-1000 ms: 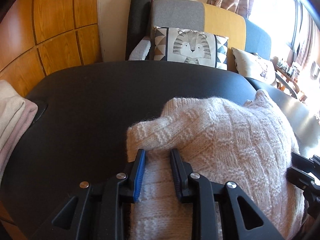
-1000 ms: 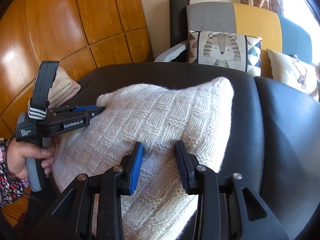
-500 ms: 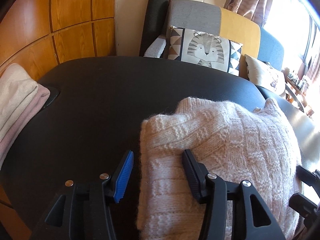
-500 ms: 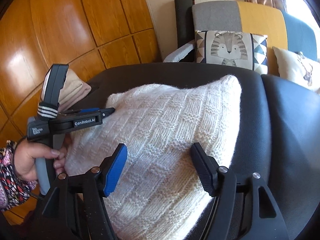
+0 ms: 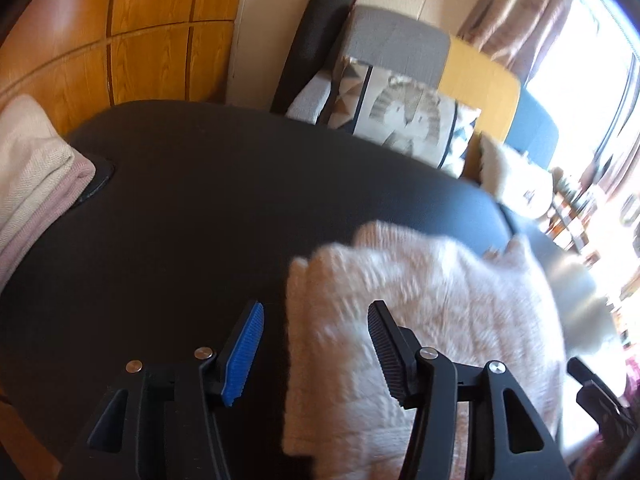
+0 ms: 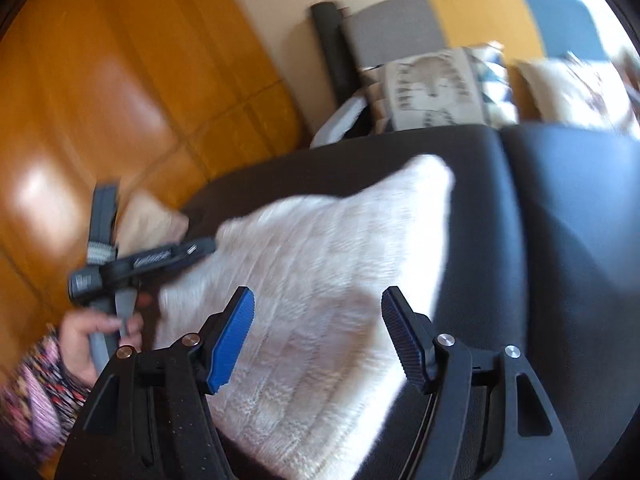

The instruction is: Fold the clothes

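A cream chunky-knit sweater point(image 6: 320, 292) lies folded into a thick, roughly rectangular bundle on a black padded surface point(image 5: 200, 208), with its far corner pointing toward the sofa behind. In the left wrist view the same sweater point(image 5: 420, 320) sits to the right of centre, its folded left edge just inside the gripper's reach. Both views are blurred by motion, so the knit pattern reads only faintly. The garment looks soft, bulky and light; it would likely sag and spring open if lifted by one point, and its loose stitches could snag, so the firm folded edges or corners seem the safest places to take hold. The left gripper point(image 5: 316, 340) has its fingers spread wide and holds nothing: the blue pad is over bare black surface and the black pad is over the sweater's edge. The right gripper point(image 6: 318, 332) is likewise wide open and empty, above the near part of the bundle; whether it touches the knit cannot be told. From the right wrist view the person's left hand point(image 6: 96, 336), in a patterned sleeve, grips its tool's handle beside the sweater. A stack of folded pale cloth point(image 5: 32, 176) rests at the surface's left end, well apart. Beyond stand wood panelling point(image 6: 100, 100), a tiger-print cushion point(image 5: 404, 116) and a grey, yellow and blue sofa point(image 6: 460, 20).
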A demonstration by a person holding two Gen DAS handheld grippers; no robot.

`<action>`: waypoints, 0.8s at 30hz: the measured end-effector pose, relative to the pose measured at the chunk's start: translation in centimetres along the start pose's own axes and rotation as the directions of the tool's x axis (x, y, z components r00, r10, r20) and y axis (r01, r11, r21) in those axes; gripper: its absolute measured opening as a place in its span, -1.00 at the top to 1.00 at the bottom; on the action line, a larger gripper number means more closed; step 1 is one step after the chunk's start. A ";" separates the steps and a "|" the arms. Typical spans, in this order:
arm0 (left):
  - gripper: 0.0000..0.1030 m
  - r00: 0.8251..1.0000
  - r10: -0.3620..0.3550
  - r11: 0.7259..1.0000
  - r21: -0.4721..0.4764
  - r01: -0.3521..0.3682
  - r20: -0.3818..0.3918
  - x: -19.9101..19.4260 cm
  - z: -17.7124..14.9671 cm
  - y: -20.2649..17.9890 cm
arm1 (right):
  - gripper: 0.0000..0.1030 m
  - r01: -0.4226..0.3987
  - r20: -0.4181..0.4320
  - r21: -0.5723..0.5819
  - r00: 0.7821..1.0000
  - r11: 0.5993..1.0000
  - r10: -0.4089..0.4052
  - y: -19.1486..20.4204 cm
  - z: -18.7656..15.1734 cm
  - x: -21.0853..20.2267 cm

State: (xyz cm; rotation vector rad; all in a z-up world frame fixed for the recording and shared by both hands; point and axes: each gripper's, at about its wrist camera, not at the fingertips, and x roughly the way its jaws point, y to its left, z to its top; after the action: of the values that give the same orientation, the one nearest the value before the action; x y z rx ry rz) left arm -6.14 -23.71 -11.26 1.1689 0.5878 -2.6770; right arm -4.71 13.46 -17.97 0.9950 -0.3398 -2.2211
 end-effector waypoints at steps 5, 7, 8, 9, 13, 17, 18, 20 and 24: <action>-0.11 0.987 -0.122 0.992 -0.027 0.119 -0.107 1.0 1.1 2.3 | -0.50 -0.040 -0.074 0.278 0.995 0.960 0.063 -5.3 -0.4 0.5; -0.13 0.973 -0.171 0.985 -0.056 0.165 -0.157 1.8 1.1 2.7 | -0.50 -0.055 -0.096 0.349 0.991 0.936 0.094 -6.4 -0.7 1.3; -0.16 0.967 -0.190 0.981 -0.070 0.181 -0.167 2.1 1.1 2.8 | -0.50 -0.063 -0.104 0.379 0.988 0.923 0.110 -6.9 -0.8 1.6; -0.20 0.963 -0.203 0.978 -0.080 0.192 -0.175 2.4 1.2 2.9 | -0.50 -0.070 -0.111 0.399 0.986 0.914 0.124 -7.2 -0.8 2.0; -0.25 0.944 -0.237 0.970 -0.110 0.217 -0.227 4.1 1.5 2.7 | -0.50 -0.054 -0.139 0.408 0.983 0.911 0.121 -7.4 -0.6 3.0; -0.27 0.930 -0.252 0.967 -0.112 0.229 -0.268 5.0 1.3 2.1 | -0.50 -0.068 -0.130 0.449 0.981 0.891 0.140 -8.0 -0.3 3.6; -0.29 0.930 -0.251 0.967 -0.104 0.231 -0.269 5.0 1.4 2.0 | -0.50 -0.071 -0.132 0.456 0.980 0.887 0.146 -8.1 -0.1 3.8; -0.31 0.925 -0.253 0.967 -0.093 0.236 -0.283 5.2 1.4 2.0 | -0.50 -0.078 -0.144 0.459 0.976 0.885 0.161 -8.2 0.1 4.1; -0.37 0.911 -0.250 0.968 -0.080 0.237 -0.327 5.6 1.7 2.1 | -0.57 -0.107 -0.177 0.464 0.962 0.879 0.210 -7.9 0.4 4.9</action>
State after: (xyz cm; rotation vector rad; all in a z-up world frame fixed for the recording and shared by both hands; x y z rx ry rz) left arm -10.45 -26.26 -14.87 1.6587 0.8877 -2.6598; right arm -11.10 16.00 -24.29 1.3914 -0.8322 -1.8924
